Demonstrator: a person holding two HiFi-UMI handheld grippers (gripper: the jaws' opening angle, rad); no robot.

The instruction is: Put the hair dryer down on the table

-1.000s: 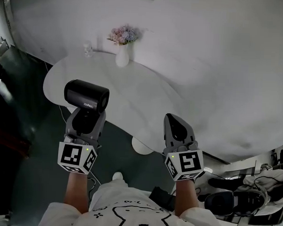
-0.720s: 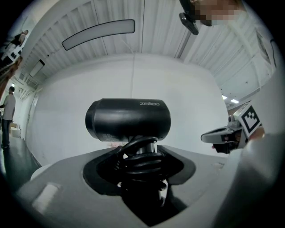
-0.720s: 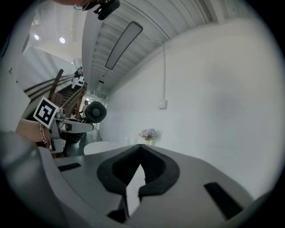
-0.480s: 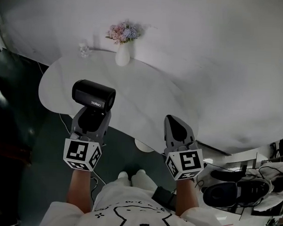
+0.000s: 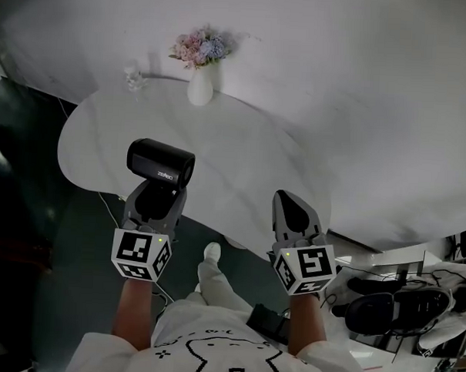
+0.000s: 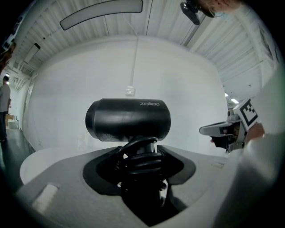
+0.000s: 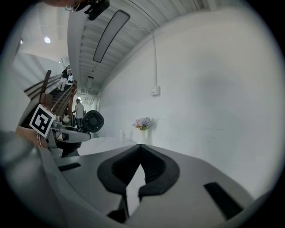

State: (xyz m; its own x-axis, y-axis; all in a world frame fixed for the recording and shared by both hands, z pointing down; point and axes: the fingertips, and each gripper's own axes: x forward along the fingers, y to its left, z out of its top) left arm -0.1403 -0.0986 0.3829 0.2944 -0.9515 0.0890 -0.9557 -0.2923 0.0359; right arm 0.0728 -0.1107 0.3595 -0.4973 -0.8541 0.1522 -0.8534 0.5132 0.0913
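The black hair dryer [image 5: 161, 163] is held up in the air by its handle, over the near left part of the white oval table [image 5: 241, 166]. My left gripper [image 5: 157, 192] is shut on that handle, which has the cord coiled round it [image 6: 140, 158]. In the left gripper view the dryer's barrel [image 6: 129, 119] lies crosswise above the jaws. My right gripper [image 5: 285, 197] hovers at the table's near edge, its jaws shut with nothing between them [image 7: 140, 147]. From the right gripper view the dryer [image 7: 92, 121] shows at the left.
A white vase of flowers [image 5: 199, 87] stands at the table's far edge by the wall, with a small glass object [image 5: 132, 78] to its left. Dark floor lies left of the table. Bags and gear [image 5: 389, 308] sit on the floor at the lower right.
My left gripper has carried the hair dryer a little to the right and farther over the table. The right gripper has barely moved. The person's feet have shifted below.
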